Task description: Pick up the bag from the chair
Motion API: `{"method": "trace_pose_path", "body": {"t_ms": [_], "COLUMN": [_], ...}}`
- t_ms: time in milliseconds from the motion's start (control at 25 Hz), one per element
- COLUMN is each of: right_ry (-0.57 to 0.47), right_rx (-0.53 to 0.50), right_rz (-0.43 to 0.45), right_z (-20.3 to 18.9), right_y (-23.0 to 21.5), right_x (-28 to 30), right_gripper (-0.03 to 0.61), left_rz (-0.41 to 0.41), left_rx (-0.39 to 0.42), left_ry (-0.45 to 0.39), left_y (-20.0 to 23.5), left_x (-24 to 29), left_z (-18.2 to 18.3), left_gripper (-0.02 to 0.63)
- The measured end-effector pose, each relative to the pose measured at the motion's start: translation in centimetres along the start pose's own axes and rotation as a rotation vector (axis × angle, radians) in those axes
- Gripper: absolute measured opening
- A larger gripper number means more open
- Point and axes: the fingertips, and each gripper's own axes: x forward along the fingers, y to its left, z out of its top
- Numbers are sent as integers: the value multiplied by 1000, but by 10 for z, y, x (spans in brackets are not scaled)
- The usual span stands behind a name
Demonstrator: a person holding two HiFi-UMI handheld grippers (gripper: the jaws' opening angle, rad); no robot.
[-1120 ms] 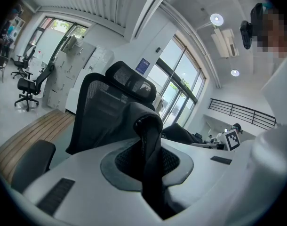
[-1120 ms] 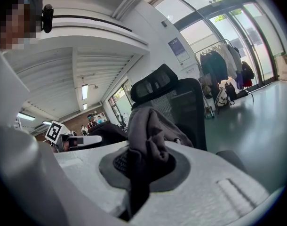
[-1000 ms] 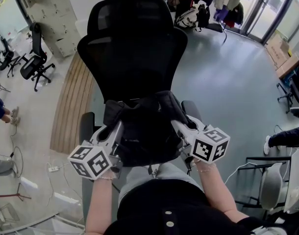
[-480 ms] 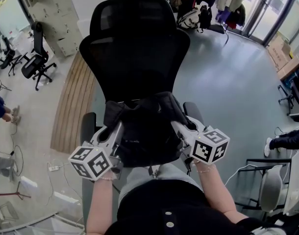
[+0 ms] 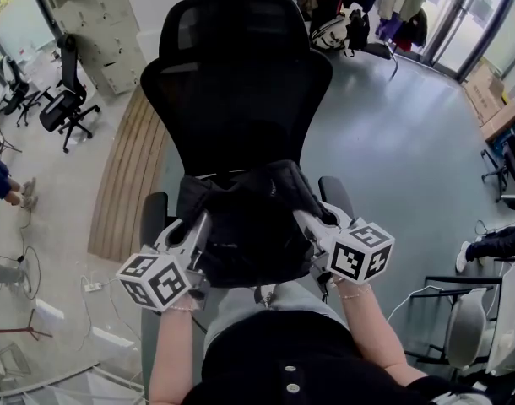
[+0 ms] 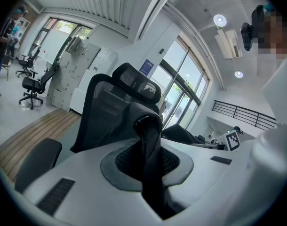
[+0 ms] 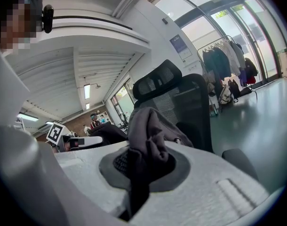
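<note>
A black bag [image 5: 251, 226] hangs between my two grippers, just in front of the black mesh office chair [image 5: 236, 83] and above its seat. My left gripper [image 5: 198, 226] is shut on the bag's left edge; in the left gripper view a black strap of the bag [image 6: 150, 164] is pinched between the jaws. My right gripper [image 5: 306, 220] is shut on the bag's right side, where bunched dark fabric [image 7: 146, 149] sits between the jaws. The chair's back [image 6: 110, 112] [image 7: 190, 107] rises behind the bag in both gripper views.
Chair armrests [image 5: 154, 213] [image 5: 335, 191] flank the bag. A wooden floor strip [image 5: 127, 171] lies left of the chair, more office chairs [image 5: 59, 99] stand at far left. A clothes rack with bags [image 5: 359, 11] is at the back, cardboard boxes [image 5: 490, 99] at right.
The chair and room have slid slightly down and right in the head view. Both grippers and the bag keep the same hold and place.
</note>
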Motion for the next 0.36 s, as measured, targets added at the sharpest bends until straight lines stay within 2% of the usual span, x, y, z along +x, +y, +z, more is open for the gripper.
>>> {"method": "trace_pose_path", "body": {"t_ms": [360], "right_ry": [3], "right_rx": [-2], "right_rz": [12], "right_z": [3], "right_y": [0], "right_x": [2], "right_gripper": [31], "left_rz": [9], "left_rx": [-4], "left_ry": [-8], "left_y": [1], "left_x": [-1], "left_z": [4], "left_gripper": [66]}}
